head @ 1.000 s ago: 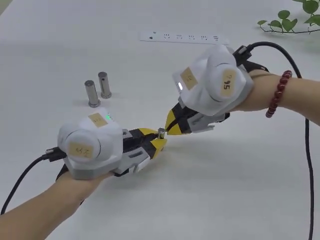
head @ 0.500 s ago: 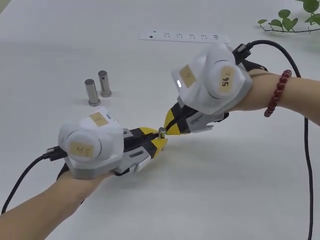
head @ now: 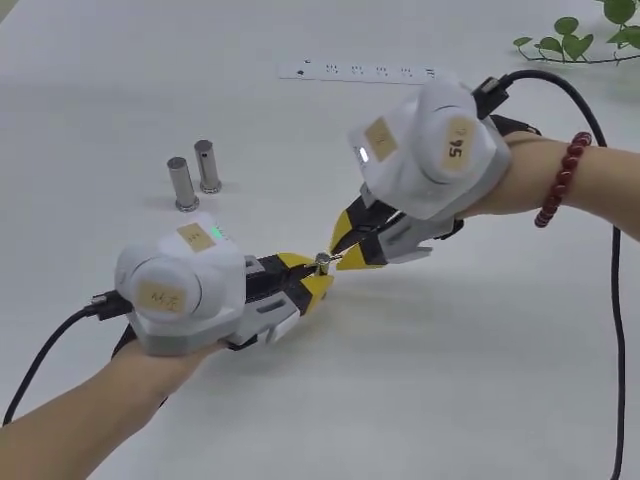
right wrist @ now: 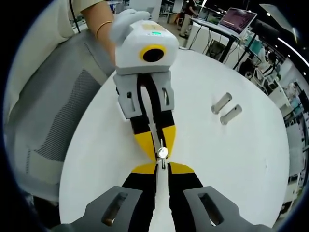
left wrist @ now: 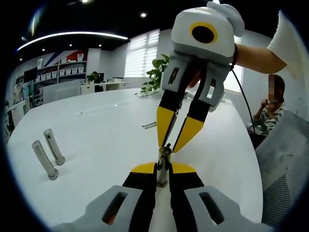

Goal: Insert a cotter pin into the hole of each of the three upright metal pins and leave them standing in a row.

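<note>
A short metal pin [head: 322, 264] is held just above the white table, with my left gripper [head: 311, 275] shut on it. In the left gripper view the pin [left wrist: 163, 164] stands upright between my yellow-tipped jaws. My right gripper [head: 344, 256] comes in from the upper right, shut on a thin cotter pin [right wrist: 162, 163] whose tip touches the head of the metal pin [right wrist: 162, 152]. Two more metal pins [head: 182, 185] [head: 207, 166] stand side by side at the back left. Whether the cotter pin is inside the hole is hidden.
A white power strip [head: 360, 72] lies at the far edge and a green plant sprig [head: 580, 40] at the far right. A black cable [head: 616, 330] trails down the right side. A small loose cotter pin [left wrist: 149, 125] lies on the table [head: 430, 380] beyond the grippers.
My right gripper has tilted and lifted a little at its body, with its tips still at the head of the held pin. The left gripper and the two standing pins have not moved.
</note>
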Demonstrator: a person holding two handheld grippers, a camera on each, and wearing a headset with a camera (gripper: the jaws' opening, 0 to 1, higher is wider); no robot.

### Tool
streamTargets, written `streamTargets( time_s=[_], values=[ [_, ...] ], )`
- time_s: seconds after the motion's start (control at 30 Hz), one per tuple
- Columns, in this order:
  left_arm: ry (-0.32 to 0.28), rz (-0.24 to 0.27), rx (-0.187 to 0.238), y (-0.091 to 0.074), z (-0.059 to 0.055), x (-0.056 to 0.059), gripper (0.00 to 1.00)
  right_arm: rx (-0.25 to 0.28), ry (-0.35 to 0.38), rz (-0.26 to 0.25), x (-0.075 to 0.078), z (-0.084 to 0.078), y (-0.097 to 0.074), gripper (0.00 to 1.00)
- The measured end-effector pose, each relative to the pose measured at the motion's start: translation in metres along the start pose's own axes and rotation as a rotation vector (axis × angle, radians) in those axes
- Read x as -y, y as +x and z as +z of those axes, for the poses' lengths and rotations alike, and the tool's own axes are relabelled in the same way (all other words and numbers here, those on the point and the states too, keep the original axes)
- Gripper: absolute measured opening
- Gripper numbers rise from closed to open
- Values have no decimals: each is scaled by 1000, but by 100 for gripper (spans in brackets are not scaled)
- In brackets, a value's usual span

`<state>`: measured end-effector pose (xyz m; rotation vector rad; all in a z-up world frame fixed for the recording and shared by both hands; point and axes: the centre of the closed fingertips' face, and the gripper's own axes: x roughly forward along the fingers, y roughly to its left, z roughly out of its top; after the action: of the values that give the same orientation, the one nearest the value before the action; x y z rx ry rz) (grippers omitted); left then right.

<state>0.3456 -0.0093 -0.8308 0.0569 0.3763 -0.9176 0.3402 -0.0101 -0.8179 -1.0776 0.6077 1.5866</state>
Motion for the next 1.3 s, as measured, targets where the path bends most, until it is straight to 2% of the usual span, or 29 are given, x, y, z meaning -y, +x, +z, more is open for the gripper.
streamTargets(
  time_s=[0.37,1.3],
  values=[
    [1,-2,-1,0,0,0,8,4,0,-2,-1,0,-2,5],
    [11,-6,-6,1,-2,1,8,18,7,0,-3,7,0,5]
  ],
)
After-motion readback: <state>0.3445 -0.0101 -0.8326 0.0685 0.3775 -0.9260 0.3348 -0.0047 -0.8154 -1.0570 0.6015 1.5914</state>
